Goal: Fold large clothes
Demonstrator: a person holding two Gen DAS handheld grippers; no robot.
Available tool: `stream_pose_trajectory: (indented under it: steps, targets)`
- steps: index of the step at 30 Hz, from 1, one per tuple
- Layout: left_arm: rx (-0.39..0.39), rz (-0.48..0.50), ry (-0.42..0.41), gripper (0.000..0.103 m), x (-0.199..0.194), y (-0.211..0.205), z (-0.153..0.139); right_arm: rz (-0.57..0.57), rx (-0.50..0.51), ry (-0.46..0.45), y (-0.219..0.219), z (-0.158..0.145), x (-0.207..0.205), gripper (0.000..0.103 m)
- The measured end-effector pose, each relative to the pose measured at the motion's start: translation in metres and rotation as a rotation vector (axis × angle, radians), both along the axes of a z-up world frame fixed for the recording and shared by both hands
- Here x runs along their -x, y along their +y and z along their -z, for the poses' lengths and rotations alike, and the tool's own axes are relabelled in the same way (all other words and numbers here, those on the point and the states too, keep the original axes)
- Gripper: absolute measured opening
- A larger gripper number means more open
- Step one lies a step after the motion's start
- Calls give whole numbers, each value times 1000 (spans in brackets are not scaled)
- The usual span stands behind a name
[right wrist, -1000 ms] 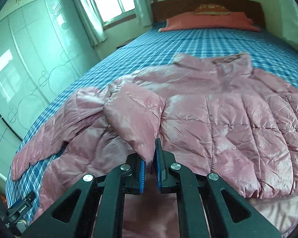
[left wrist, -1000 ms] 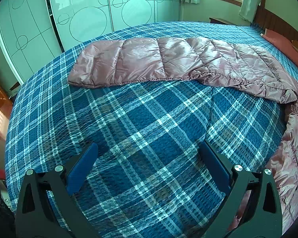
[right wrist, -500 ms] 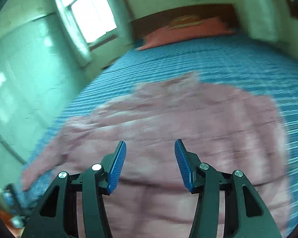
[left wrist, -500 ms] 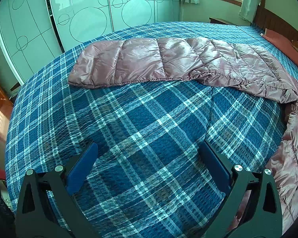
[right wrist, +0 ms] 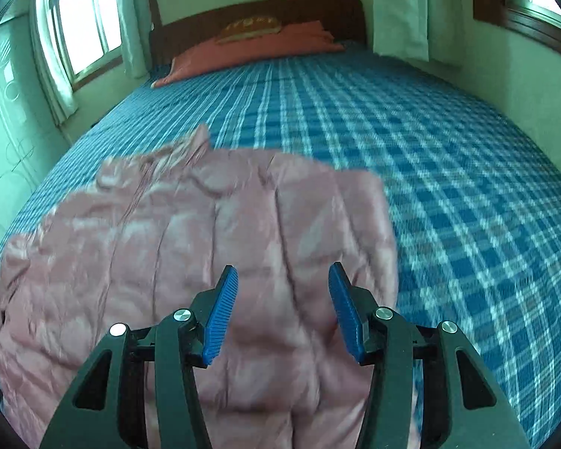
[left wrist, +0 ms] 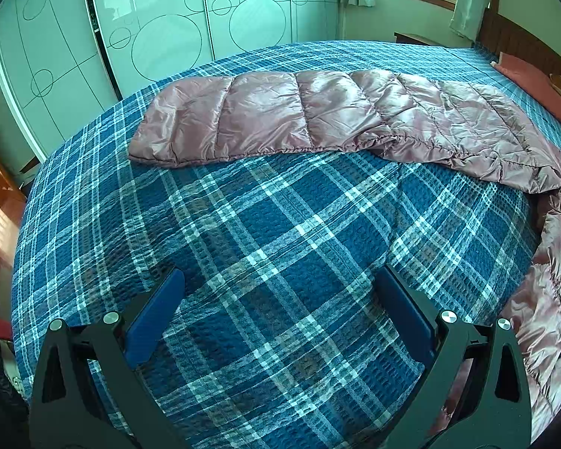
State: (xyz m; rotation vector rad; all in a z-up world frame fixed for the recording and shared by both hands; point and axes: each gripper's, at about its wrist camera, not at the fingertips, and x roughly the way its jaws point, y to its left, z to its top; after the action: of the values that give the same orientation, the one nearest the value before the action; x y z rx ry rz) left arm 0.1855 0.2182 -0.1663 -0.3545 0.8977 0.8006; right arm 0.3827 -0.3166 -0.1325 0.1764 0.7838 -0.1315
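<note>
Right wrist, blurred pink jacket [right wrist: 205,247], hem seemingly behind gripper [right wrist: 283,312]

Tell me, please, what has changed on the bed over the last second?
The right gripper let go of the pink jacket's folded sleeve; its jaws opened, now empty, and it swung right across the jacket. The left gripper stayed open over the plaid bedspread, the outstretched sleeve unmoved.

Plaid bed [left wrist: 280,232], circle-patterned wardrobe [left wrist: 161,37], seemingly daylit window [right wrist: 82,33].
</note>
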Motion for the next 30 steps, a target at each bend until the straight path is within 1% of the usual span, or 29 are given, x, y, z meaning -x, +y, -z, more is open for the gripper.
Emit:
stream_pose_trajectory:
  steps: [1,2,3,4,5,7,9,11,14,16,18,21,24,26,28,30]
  targets:
    - [0,0,1,101,0,0,0,13,0,9,-4,4,-11,51]
    - [-1,0,1,101,0,1,0,32,1,47,-8,13,-25,51]
    - [0,0,0,101,0,0,0,36,-17,114,-14,29,-34,51]
    - [0,0,0,101,0,0,0,30,-33,147,-19,40,-37,52]
    - [1,0,-1,101,0,1,0,32,-23,130,-20,37,-36,52]
    - [1,0,-2,101,0,0,0,32,-4,145,-14,25,-35,52]
    - [0,0,-1,101,-1,-1,0,25,-27,90,-8,10,-20,52]
    - [-3,0,0,101,0,-1,0,-1,-39,63,3,3,-3,52]
    - [-1,1,-2,101,0,1,1,-42,-22,54,22,14,23,52]
    - [-2,1,0,101,0,0,0,-63,17,97,32,32,24,52]
    - [0,1,-1,101,0,0,0,-74,55,80,37,43,24,56]
    - [0,1,-4,101,0,0,0,-72,86,87,43,34,23,57]
    - [-1,1,-3,101,0,-1,0,-83,32,60,46,23,32,57]
    - [-4,1,-2,101,0,0,1,-93,49,58,49,26,34,57]
    - [-1,1,-3,101,1,0,0,-97,59,84,51,39,28,58]
    - [10,0,-8,101,1,1,1,-95,68,80,50,48,27,60]
